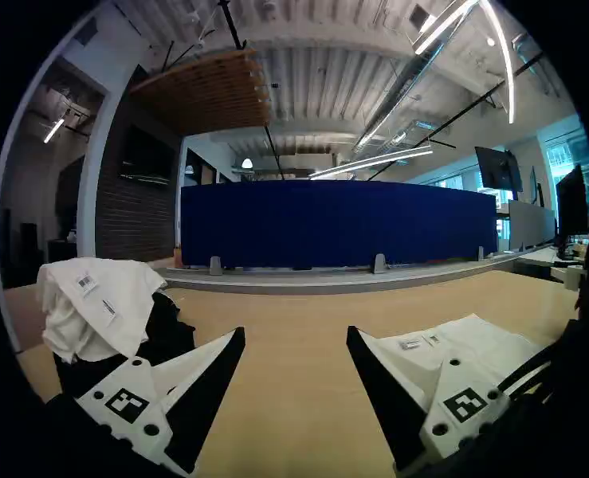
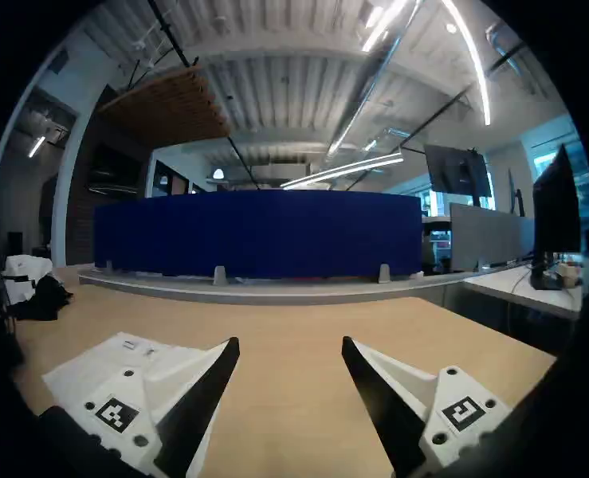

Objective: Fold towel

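Towel (image 1: 485, 334), white, flat and smooth-surfaced, is seen at the lower right of the left gripper view, lying on a pale wood-grain table (image 1: 294, 303). Two small labels (image 1: 420, 342) are borne near its left edge. One corner is pointed up-frame towards a blue fabric partition (image 1: 334, 223). The near part is hidden behind a finger, so the long axis cannot be told. The left gripper (image 1: 294, 331) is held with its jaws wide apart over bare wood, nothing between them. Its wedge-shaped fingers (image 1: 202, 374) are white plastic with black inner faces, and each carries a square black-and-white marker (image 1: 127, 404). At the left of the same view a crumpled white cloth (image 1: 95, 307) is draped over a black cloth (image 1: 170, 331).

In the right gripper view the towel (image 2: 103, 354) is placed at the lower left, flat, partly behind the left-hand finger, with a corner directed up-frame. The right gripper (image 2: 290, 341) is likewise spread apart and grips nothing. The crumpled white cloth (image 2: 23, 267) and black cloth (image 2: 47, 299) appear small at the far left edge. Towards the right of this view a grey divider panel (image 2: 485, 235) and a dark monitor (image 2: 553, 211) on a side desk (image 2: 525, 299) are shown. A ribbed ceiling (image 2: 294, 95) with strip lights (image 2: 469, 56) spans the top.
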